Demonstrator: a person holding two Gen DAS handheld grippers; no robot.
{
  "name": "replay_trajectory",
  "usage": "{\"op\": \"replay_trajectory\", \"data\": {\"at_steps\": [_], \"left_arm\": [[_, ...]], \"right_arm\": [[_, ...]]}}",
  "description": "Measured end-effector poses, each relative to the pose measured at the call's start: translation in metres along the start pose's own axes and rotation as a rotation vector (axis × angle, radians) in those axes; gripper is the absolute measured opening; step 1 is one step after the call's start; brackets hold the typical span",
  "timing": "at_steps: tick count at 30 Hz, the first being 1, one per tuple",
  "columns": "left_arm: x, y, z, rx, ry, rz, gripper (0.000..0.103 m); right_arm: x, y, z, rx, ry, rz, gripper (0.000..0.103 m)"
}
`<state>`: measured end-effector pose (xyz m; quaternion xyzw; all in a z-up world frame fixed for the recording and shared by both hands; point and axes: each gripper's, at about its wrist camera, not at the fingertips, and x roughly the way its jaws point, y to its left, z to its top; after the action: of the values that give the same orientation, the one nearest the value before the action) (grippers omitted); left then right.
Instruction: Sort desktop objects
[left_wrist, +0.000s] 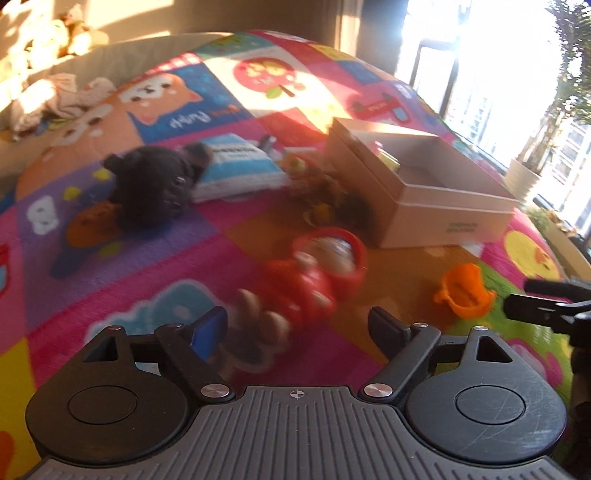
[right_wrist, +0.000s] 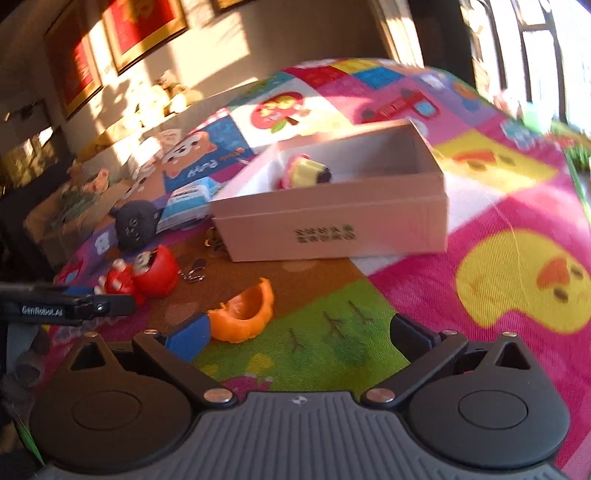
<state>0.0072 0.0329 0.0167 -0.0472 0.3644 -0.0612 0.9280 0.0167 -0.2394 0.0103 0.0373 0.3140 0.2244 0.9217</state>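
Observation:
In the left wrist view my left gripper (left_wrist: 295, 328) is open. A blurred red figure toy (left_wrist: 299, 288) with beige limbs lies on the mat just ahead of its fingers, and neither pad presses on it. A round red doll (left_wrist: 332, 254) sits right behind the figure. My right gripper (right_wrist: 299, 338) is open and holds nothing. An orange peel-shaped toy (right_wrist: 243, 312) lies beside its left fingertip (right_wrist: 188, 338). The open cardboard box (right_wrist: 332, 221) stands farther back with a pink and yellow toy (right_wrist: 303, 170) inside.
A black plush (left_wrist: 151, 184), a blue and white tissue pack (left_wrist: 236, 166) and small yellow bits (left_wrist: 317, 214) lie left of the box (left_wrist: 443, 218) on the colourful play mat (left_wrist: 184, 236). A keyring (right_wrist: 195, 273) rests near the red toys (right_wrist: 155, 271). A sofa with plush toys (left_wrist: 55, 40) is at the back left.

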Motion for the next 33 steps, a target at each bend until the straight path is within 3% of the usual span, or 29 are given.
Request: {"op": "replay_trajectory", "data": {"at_steps": [2,5,9,11,15,17,20,25,33], "left_arm": [[0.002,-0.004,-0.003,0.008,0.006,-0.019,0.089],[0.003,-0.007,-0.008,0.010,0.013,-0.047,0.089],[-0.001,-0.011,-0.013,0.027,0.019,-0.098,0.089],[-0.004,-0.014,-0.016,0.043,0.024,-0.136,0.090],[-0.010,-0.024,-0.021,0.079,0.031,-0.246,0.091],[-0.015,-0.030,-0.021,0.123,0.013,-0.263,0.092],[-0.022,-0.033,-0.015,0.163,-0.040,-0.190,0.093],[-0.013,-0.038,-0.004,0.213,-0.103,0.025,0.093],[0.015,-0.036,0.009,0.256,-0.111,0.084,0.093]], "right_arm": [[-0.002,0.017,0.002,-0.100,-0.012,-0.002,0.102],[0.005,0.038,0.008,-0.205,0.007,0.013,0.090],[0.028,0.044,0.016,-0.237,0.076,0.018,0.074],[0.037,0.042,0.018,-0.232,0.103,0.016,0.055],[0.033,0.036,0.018,-0.201,0.094,0.002,0.056],[0.026,0.034,0.016,-0.201,0.086,-0.013,0.056],[0.016,0.029,0.011,-0.196,0.092,-0.028,0.056],[0.007,0.021,0.001,-0.167,0.116,-0.046,0.056],[0.005,0.021,-0.005,-0.163,0.114,-0.046,0.054]]}}
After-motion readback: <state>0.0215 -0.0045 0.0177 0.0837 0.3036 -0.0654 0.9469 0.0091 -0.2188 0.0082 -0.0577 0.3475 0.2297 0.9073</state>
